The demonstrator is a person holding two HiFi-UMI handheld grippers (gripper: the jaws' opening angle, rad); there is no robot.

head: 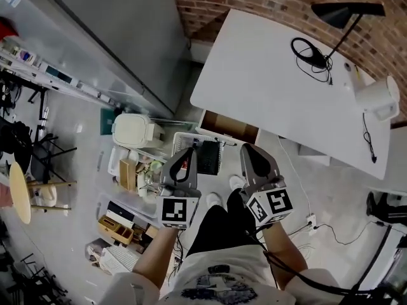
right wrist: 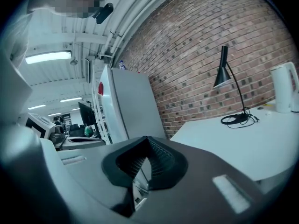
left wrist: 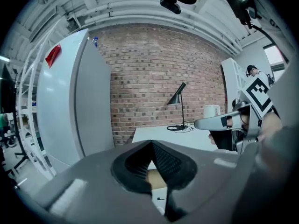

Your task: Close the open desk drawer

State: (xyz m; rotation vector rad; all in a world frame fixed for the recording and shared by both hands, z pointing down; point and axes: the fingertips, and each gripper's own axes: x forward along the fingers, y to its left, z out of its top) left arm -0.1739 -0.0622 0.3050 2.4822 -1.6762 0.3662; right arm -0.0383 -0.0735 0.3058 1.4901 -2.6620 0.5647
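Head view placed us standing a step back from the white desk [head: 267, 81], with the open desk drawer [head: 230, 126] hanging out from under its near-left edge, its brown inside facing up. Neither tool touched it. We judged the closing push had not begun.

The left gripper [head: 188, 150] and right gripper [head: 247, 148] were held side by side close to the body, both pointing toward the drawer front. That looked to us like a ready stance before the reach. In the left gripper view its pads met at the tip [left wrist: 152, 143] with nothing between them, and a sliver of the brown drawer showed through the slit below. The right gripper [right wrist: 147, 139] was likewise pressed together and empty. Jaws brought together make sense here, we thought, since a drawer front needs a blunt push and no grasp.

On the desk stood a black desk lamp [head: 346, 10], a coiled black cable [head: 310, 51] and a white kettle [head: 379, 97], all well apart from the drawer. Boxes and bins [head: 130, 170] crowded the floor to the left.

As for writing, we could read none. The marker cubes carried only black-and-white squares, and a red label [left wrist: 53, 55] on the tall white cabinet was too small to make out.
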